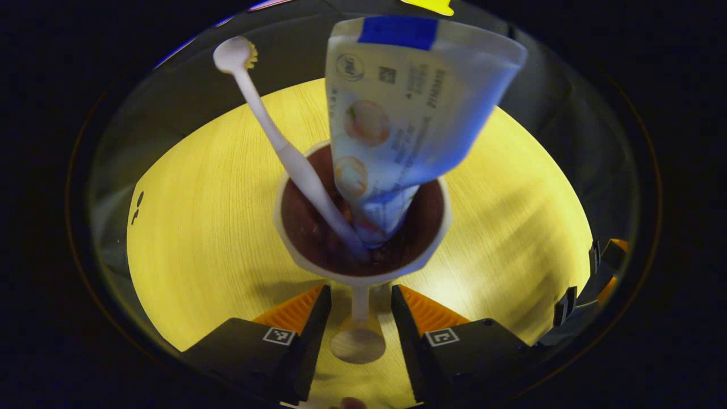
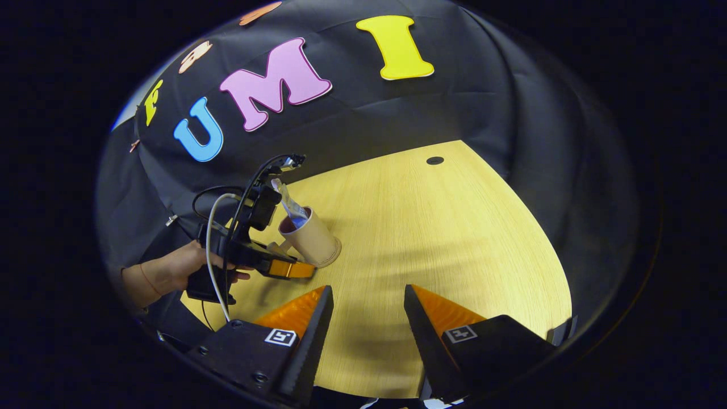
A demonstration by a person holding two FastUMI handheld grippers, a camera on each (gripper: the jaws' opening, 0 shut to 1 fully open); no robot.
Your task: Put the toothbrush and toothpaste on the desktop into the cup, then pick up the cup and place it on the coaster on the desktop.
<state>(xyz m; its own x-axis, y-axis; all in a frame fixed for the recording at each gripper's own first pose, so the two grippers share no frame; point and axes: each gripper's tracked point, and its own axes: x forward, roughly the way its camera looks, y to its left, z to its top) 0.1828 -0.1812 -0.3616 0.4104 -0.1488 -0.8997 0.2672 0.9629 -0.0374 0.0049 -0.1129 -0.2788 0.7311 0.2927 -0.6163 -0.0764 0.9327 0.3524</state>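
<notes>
L gripper [image 1: 360,309]: jaws partly open, set either side of the cup's handle [image 1: 360,304]; a gap is seen on both sides of the handle, so no clamp can be confirmed from the left gripper view. Fingertips [image 1: 318,307] sit just below the cup rim.

Cup [image 1: 363,227]: pale outside, dark brown inside, viewed from above. Toothbrush [image 1: 284,145] is stood in it, leaning to upper left, head up w/ bristles just visible. Toothpaste [image 1: 403,113] tube also in the cup, cap end down, flat crimped end up w/ a blue strip, tilted toward the camera.

R gripper [image 2: 363,309]: jaws wide open, nothing between them, held over bare desktop [image 2: 454,227], well apart from the cup.

In the right gripper view the cup [image 2: 309,238] is seen standing upright on the desk near the left edge, on what looks like a thin round coaster [image 2: 334,254] – contact can't be told for sure. L gripper is seen at the cup's side, held by a hand [image 2: 182,264], cable trailing.
</notes>
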